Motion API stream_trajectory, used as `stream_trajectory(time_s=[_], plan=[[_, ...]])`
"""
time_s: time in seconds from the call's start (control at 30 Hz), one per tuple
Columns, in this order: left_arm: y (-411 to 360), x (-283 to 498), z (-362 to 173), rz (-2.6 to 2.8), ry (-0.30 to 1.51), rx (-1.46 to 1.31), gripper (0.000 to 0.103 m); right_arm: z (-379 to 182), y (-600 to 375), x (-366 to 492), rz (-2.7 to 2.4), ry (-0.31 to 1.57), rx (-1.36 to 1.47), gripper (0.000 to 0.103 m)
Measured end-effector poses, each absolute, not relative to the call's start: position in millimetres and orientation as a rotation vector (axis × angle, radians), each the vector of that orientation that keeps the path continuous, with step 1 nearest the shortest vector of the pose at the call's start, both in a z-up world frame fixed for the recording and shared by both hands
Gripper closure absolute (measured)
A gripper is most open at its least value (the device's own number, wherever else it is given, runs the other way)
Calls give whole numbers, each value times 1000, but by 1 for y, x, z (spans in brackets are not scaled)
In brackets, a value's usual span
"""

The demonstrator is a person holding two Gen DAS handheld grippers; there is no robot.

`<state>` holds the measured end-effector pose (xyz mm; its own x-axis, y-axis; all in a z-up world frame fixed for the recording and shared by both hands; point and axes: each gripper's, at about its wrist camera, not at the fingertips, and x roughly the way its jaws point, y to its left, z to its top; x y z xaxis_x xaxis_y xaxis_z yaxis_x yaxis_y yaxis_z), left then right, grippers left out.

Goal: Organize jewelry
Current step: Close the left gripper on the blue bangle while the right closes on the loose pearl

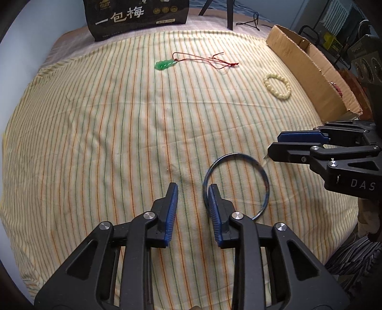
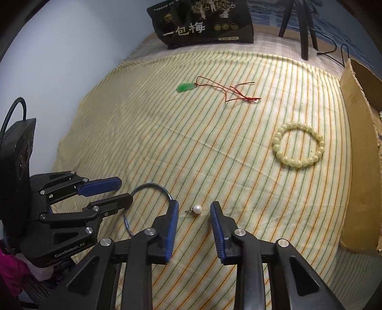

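A thin blue bangle (image 1: 238, 156) (image 2: 152, 184) lies on the striped cloth. My left gripper (image 1: 193, 189) (image 2: 125, 190) stands open low over its left rim. The right finger is inside the ring, and the rim runs between the jaws untouched. A small white pearl earring (image 2: 197, 209) lies between the fingers of my right gripper (image 2: 195, 205) (image 1: 274, 143), which is open and clear of it. The right gripper's left finger hides the bangle's right rim. A green pendant on a red cord (image 1: 163, 64) (image 2: 183, 87) lies farther back. A pale bead bracelet (image 1: 277, 85) (image 2: 298, 145) lies to the right.
A cardboard box (image 1: 310, 62) (image 2: 358, 143) borders the cloth (image 1: 95, 143) on the right. A black printed bag (image 1: 136, 19) (image 2: 203, 26) stands at the back, with dark tripod legs (image 2: 304, 28) and a cable beside it. The two grippers are close together.
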<state>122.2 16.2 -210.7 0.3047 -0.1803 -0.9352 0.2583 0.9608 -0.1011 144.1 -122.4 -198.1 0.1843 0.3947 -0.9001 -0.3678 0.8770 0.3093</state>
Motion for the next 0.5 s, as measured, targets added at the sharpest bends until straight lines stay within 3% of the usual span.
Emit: stream_trajectory(time_s=[0.5], plan=[[6,129,-217,-290,1215,92,79,-215,-103,148,516,1268,-65,92]])
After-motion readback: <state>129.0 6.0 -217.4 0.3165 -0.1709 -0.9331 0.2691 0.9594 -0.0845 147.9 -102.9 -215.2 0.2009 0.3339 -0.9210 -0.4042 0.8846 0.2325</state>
